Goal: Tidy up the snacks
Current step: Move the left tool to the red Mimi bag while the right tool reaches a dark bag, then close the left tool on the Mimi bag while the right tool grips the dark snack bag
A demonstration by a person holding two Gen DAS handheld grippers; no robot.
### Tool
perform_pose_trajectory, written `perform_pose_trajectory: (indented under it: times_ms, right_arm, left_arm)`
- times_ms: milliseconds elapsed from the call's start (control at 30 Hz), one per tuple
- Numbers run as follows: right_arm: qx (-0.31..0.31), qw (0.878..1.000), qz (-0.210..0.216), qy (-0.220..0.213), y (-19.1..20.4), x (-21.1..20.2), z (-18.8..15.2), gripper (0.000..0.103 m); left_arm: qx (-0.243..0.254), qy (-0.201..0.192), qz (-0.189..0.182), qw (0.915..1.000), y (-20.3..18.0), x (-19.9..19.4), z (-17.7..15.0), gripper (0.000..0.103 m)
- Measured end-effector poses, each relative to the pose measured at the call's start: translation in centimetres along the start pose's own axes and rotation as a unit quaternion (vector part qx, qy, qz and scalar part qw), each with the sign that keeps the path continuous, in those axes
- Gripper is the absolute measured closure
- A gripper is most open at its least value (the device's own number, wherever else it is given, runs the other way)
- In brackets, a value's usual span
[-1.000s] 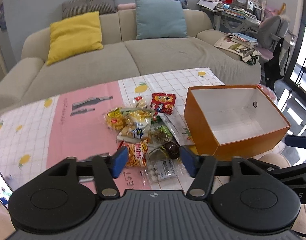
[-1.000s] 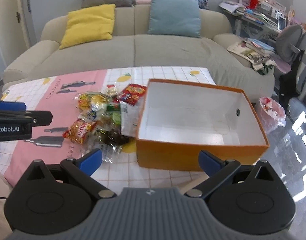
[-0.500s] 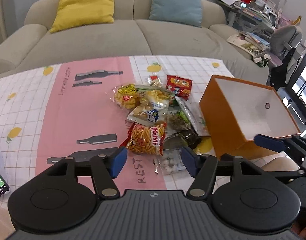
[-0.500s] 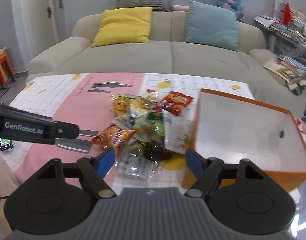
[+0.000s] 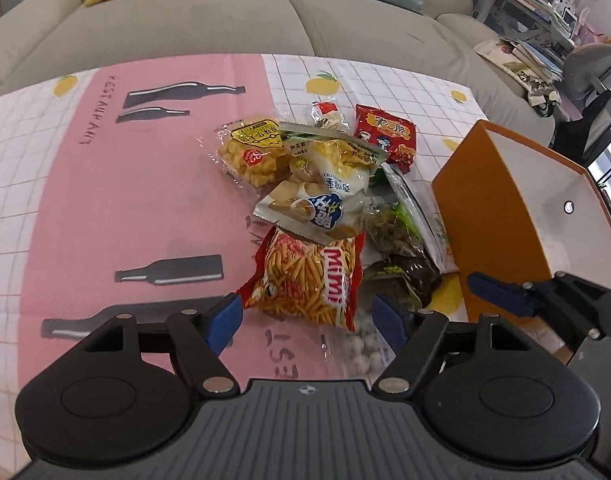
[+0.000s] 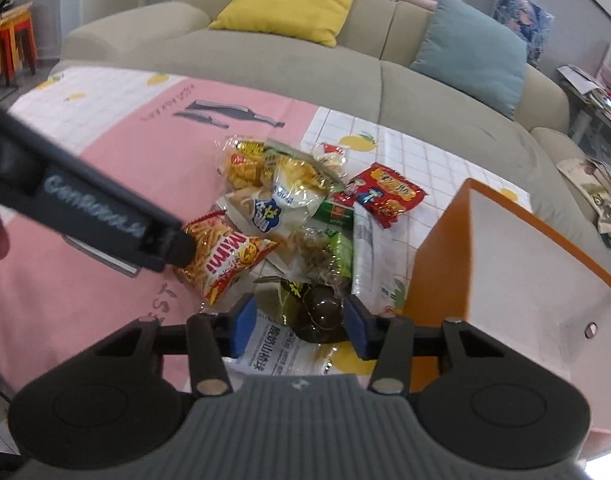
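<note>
Nothing has been put away yet, as far as the pictures show: the orange box [image 5: 501,216] shows only bare white inside where it can be seen, and the whole pile of snacks [image 5: 325,200] lies loose on the surface [image 5: 105,200], so all of the sorting is left. The left tool [image 5: 303,316] hangs over the near end of the pile with its jaws apart and opening; the red Mimi packet [image 5: 313,276] lies just ahead of and between its blue pads, not pressed by either. The right tool [image 6: 299,326] sits lower over the same pile, its jaws closing around the dark brown packet [image 6: 319,312] just ahead of it, with a white printed packet [image 6: 277,346] under the pads; I judge the pads are not pressing on anything yet. The box stands beside the right tool, on its right and touching the pile's edge. The snacks are small, crinkly, glossy bags in yellow, red, green and white, overlapping each other in one heap, so lifting one is likely to drag its neighbours. A yellow puffed-snack bag [image 5: 253,152] and a red square packet [image 5: 387,136] lie at the far side of the heap, beyond both tools.
</note>
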State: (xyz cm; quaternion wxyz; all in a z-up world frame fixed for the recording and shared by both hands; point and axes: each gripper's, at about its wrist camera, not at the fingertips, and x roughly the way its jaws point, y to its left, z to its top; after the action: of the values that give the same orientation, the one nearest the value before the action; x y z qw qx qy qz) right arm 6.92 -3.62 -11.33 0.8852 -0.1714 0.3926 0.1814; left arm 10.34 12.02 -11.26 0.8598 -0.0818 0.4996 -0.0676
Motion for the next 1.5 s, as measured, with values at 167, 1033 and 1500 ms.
perform_pose_trajectory:
  times_ms: [167, 1033, 1500]
  right_arm:
    - [0.006, 1.0, 0.005, 0.009, -0.1, 2.2, 0.0, 0.064]
    - [-0.023, 0.999, -0.033, -0.007, 0.4, 3.7, -0.3, 0.102]
    - [0.002, 0.999, 0.005, -0.039, -0.4, 0.3, 1.2, 0.103]
  left_arm:
    - [0.011, 0.011, -0.001, 0.9999, -0.2, 2.3, 0.7, 0.014]
    - [0.004, 0.029, 0.034, 0.999, 0.6, 6.3, 0.9, 0.045]
    - [-0.03, 0.007, 0.039, 0.9988, 0.3, 0.5, -0.1, 0.049]
